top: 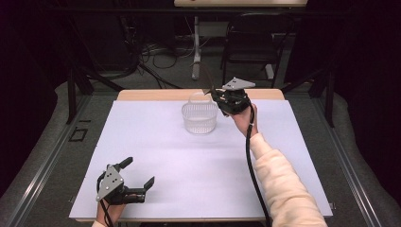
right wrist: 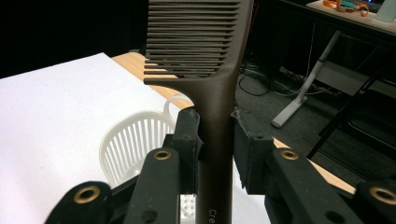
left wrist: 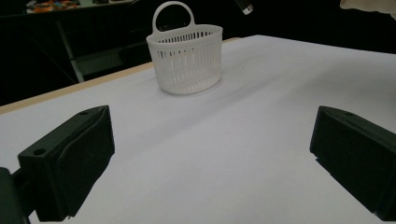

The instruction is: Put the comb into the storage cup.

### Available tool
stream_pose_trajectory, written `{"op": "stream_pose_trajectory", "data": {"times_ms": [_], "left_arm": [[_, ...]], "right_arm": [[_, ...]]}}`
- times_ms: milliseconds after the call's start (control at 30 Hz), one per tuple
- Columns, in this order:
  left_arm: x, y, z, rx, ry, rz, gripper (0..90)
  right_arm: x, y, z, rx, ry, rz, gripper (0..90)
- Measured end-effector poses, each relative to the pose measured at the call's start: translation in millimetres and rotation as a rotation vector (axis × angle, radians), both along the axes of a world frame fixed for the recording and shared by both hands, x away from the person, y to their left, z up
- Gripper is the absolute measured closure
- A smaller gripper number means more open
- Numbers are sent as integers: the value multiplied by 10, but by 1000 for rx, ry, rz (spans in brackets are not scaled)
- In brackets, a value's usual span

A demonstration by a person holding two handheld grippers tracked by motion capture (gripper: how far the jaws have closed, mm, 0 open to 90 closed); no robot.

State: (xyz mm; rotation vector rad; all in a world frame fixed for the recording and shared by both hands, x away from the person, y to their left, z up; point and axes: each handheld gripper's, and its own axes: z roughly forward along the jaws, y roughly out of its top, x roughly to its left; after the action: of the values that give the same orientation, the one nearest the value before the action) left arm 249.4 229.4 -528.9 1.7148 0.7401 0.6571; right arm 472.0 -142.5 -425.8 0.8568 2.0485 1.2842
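Observation:
A dark brown wide-tooth comb (right wrist: 212,88) stands upright with its handle clamped between the jaws of my right gripper (right wrist: 215,135), which is shut on it. In the high view that right gripper (top: 215,93) hovers at the back of the table, just right of and above a white slatted plastic basket (top: 200,122) with a loop handle. The basket (right wrist: 133,140) lies below and behind the comb. My left gripper (top: 139,172) rests low at the near left corner, open with nothing between its jaws. Far ahead of the left gripper (left wrist: 210,158) sits the basket (left wrist: 187,60).
A white sheet (top: 189,165) covers the wooden table, whose bare edge (top: 156,94) shows at the back. Beyond the table are a black chair (top: 255,42), floor cables (top: 161,54) and a second table's leg (top: 196,56).

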Motion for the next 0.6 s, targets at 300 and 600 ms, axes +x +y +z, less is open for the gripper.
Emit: {"op": "stream_pose_trajectory", "data": {"times_ms": [300,600], "left_arm": [[1,0,0,0,-2,2,0],[3,-1,0,-1,-1,2,0]], "right_arm": [[11,34,4,-11,-3,11,728],[19,57,23,-14,-4,15,729]]}}
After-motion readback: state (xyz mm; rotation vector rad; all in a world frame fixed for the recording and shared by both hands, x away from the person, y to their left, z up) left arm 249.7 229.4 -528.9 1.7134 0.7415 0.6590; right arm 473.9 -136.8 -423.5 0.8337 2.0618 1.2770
